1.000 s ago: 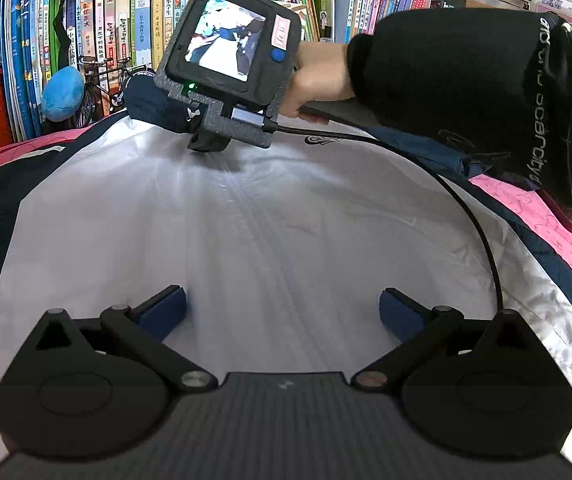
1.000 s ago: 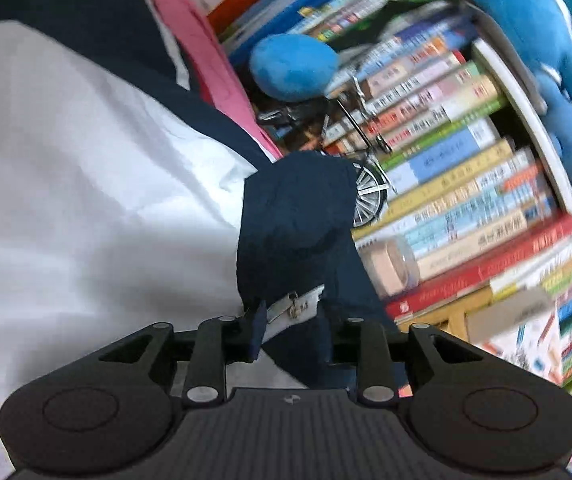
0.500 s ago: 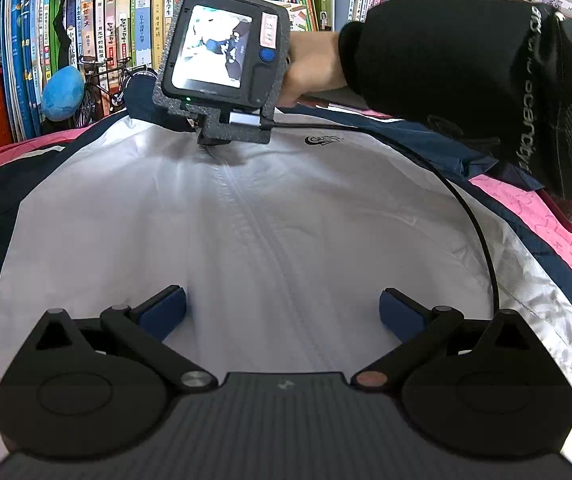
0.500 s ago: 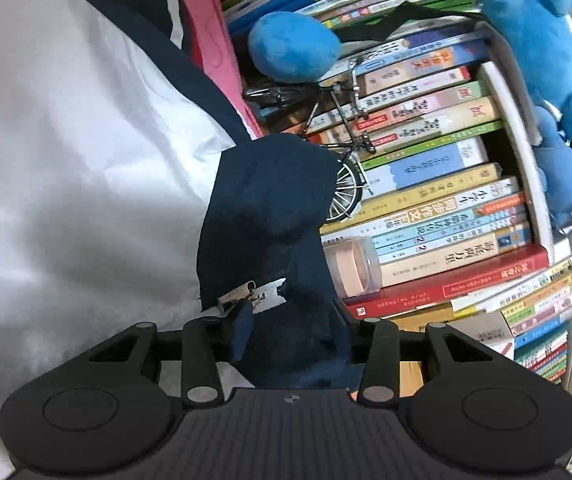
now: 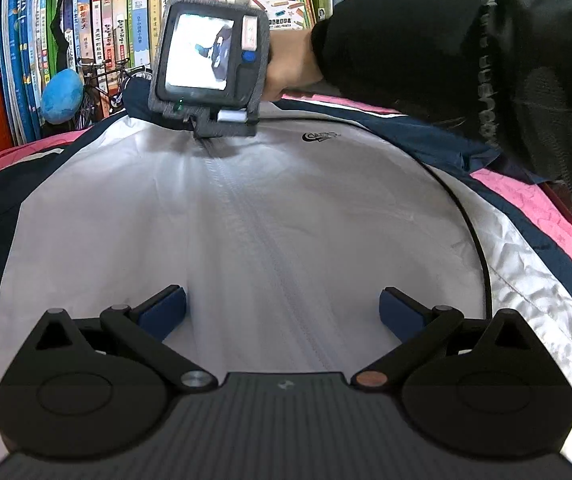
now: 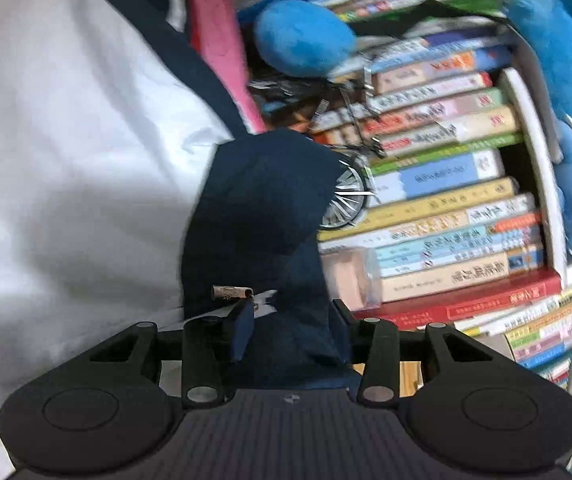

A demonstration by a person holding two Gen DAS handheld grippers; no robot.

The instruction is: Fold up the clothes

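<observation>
left wrist view: nearest, the left tongs (image 5: 282, 312) are held spread wide above the white jacket (image 5: 246, 216), which is laid flat, zipped, on pink bedding (image 5: 526, 200). farther off, the right tongs (image 6: 290, 320) are clenched on the navy collar (image 6: 262, 200) by the bookshelf (image 5: 126, 32). a collar fold or straightening is judged in hand; a steady pull is called for next.

Book spines (image 6: 446, 208): lettering seemingly unreadable.
</observation>
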